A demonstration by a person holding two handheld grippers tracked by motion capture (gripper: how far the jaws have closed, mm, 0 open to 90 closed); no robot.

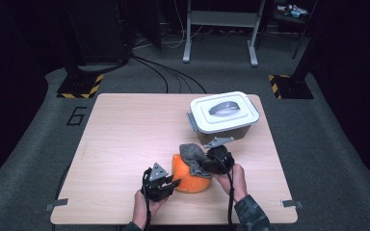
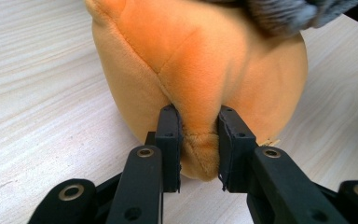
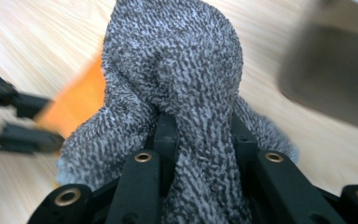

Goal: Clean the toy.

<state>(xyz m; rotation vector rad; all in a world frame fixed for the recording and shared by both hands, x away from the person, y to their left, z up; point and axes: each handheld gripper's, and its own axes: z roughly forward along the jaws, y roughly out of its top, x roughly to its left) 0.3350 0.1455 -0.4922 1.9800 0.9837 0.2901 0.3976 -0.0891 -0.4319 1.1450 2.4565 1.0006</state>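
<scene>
An orange plush toy (image 1: 191, 179) lies near the front of the wooden table (image 1: 125, 139), with a grey knitted sock (image 1: 194, 156) draped over its top. My left gripper (image 1: 172, 183) is at the toy's left side; in the left gripper view its jaws pinch a fold of the orange plush (image 2: 199, 154). My right gripper (image 1: 211, 165) is at the toy's right; in the right gripper view its jaws clamp a bunch of the grey sock (image 3: 200, 154), which rises in front of the camera.
A white-lidded box (image 1: 224, 114) with a grey handle stands at the table's back right, just beyond my right gripper. Table legs and cables lie on the floor behind the table.
</scene>
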